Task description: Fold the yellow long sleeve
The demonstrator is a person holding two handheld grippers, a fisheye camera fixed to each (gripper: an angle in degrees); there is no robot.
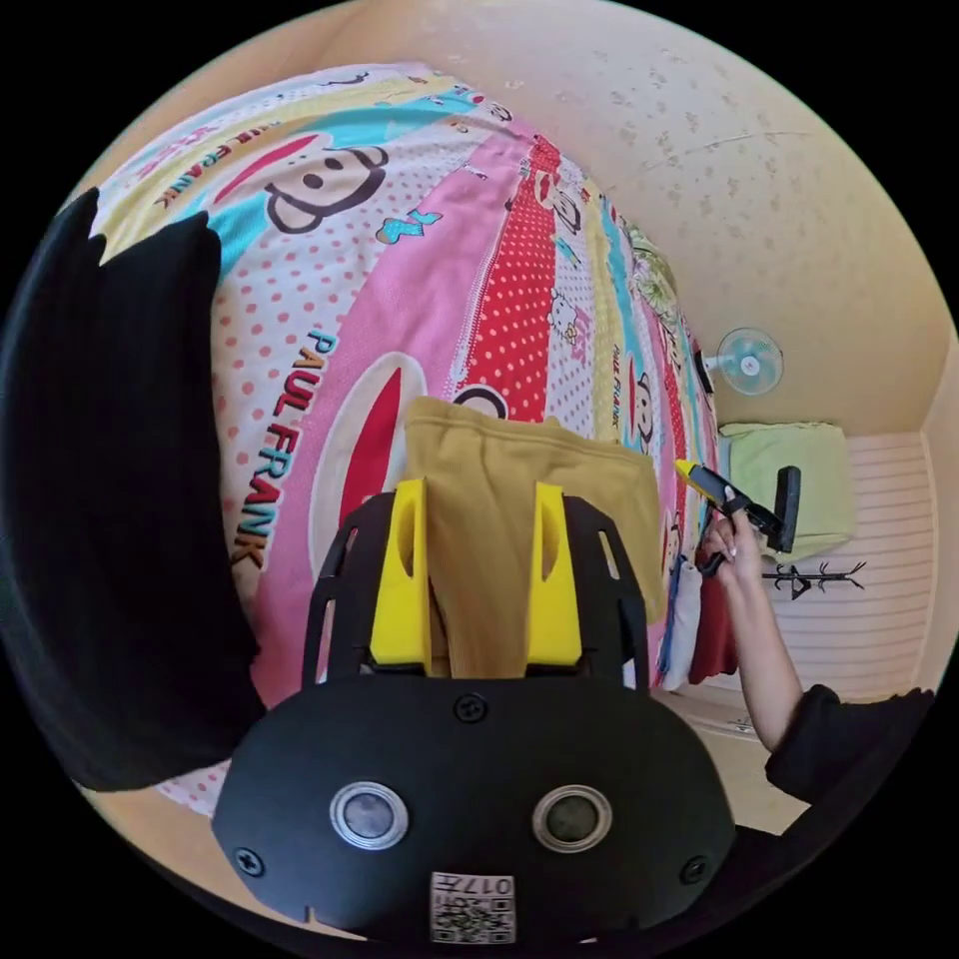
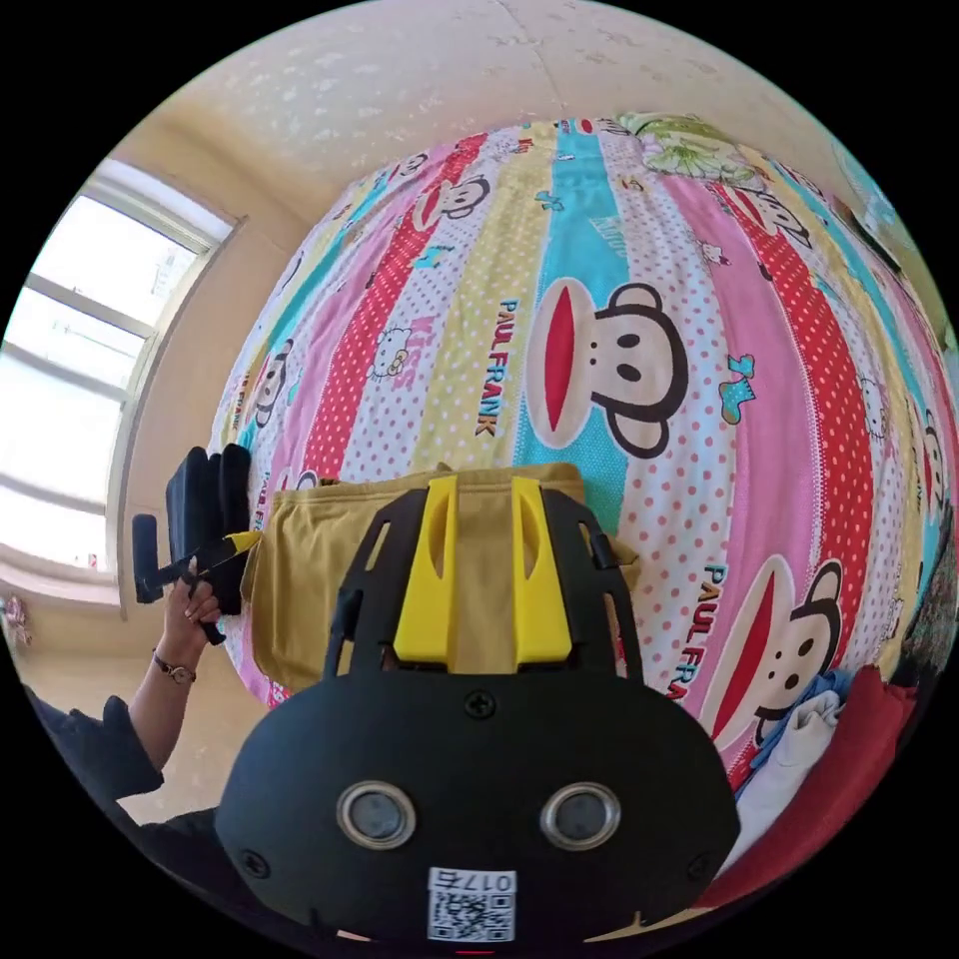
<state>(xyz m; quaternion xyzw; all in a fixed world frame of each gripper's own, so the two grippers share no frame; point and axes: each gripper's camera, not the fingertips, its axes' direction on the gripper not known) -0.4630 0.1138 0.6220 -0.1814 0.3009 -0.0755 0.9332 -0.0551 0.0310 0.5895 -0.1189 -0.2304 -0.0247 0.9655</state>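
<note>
Holding a mustard-yellow long sleeve [image 1: 519, 499] above a bed, two hand-held tools work together. The garment hangs partly folded over a bedspread [image 1: 420, 290] striped in pink, red, teal and yellow with cartoon monkeys.

In the left gripper view, the left tool [image 1: 478, 574] has cloth running up between its two yellow jaws, which appear clenched on a bunched edge, though the fisheye makes the contact hard to confirm. Off to the side, the right tool [image 1: 734, 499] sits in a person's hand [image 1: 729, 549].

In the right gripper view, the right tool [image 2: 481, 589] likewise has yellow fabric between its jaws, apparently grasped at the upper hem, while the left tool [image 2: 205, 544] holds the garment's far corner.

To do this step well, both grips should stay firm and level, keeping the held edge taut so the fold lands straight. Lowering evenly onto the bedspread would avoid a skewed crease.
</note>
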